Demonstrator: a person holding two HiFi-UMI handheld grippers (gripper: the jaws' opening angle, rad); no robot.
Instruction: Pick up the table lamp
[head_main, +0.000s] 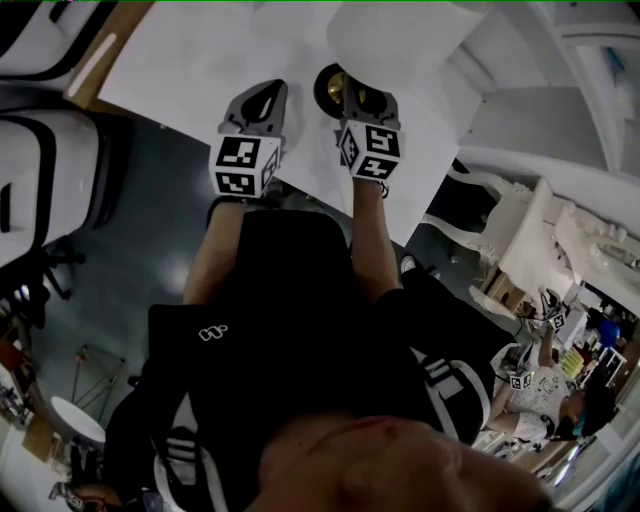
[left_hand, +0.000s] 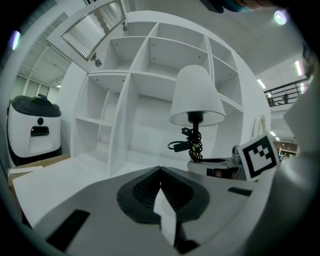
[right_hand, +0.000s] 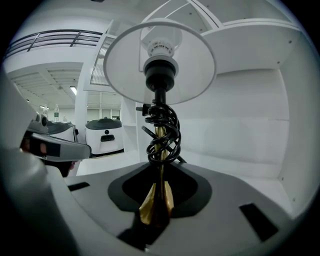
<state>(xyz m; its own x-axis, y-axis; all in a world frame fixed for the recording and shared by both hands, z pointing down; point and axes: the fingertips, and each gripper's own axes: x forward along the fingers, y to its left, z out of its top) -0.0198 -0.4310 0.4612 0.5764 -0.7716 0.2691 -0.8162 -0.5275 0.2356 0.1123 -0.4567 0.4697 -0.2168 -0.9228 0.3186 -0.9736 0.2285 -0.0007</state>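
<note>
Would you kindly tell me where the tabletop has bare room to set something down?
The tabletop is bare left of the left hand-held gripper, before the shelf unit. Crowded around the lamp in the right hand-held gripper.

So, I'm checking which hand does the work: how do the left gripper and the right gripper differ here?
The right gripper is clamped on the gold stem of the table lamp; the left gripper has its jaws together on nothing. In the head view the right gripper sits at the lamp's base, the left gripper is apart from it, over the white table. Both are the same grey two-jaw tool.
</note>
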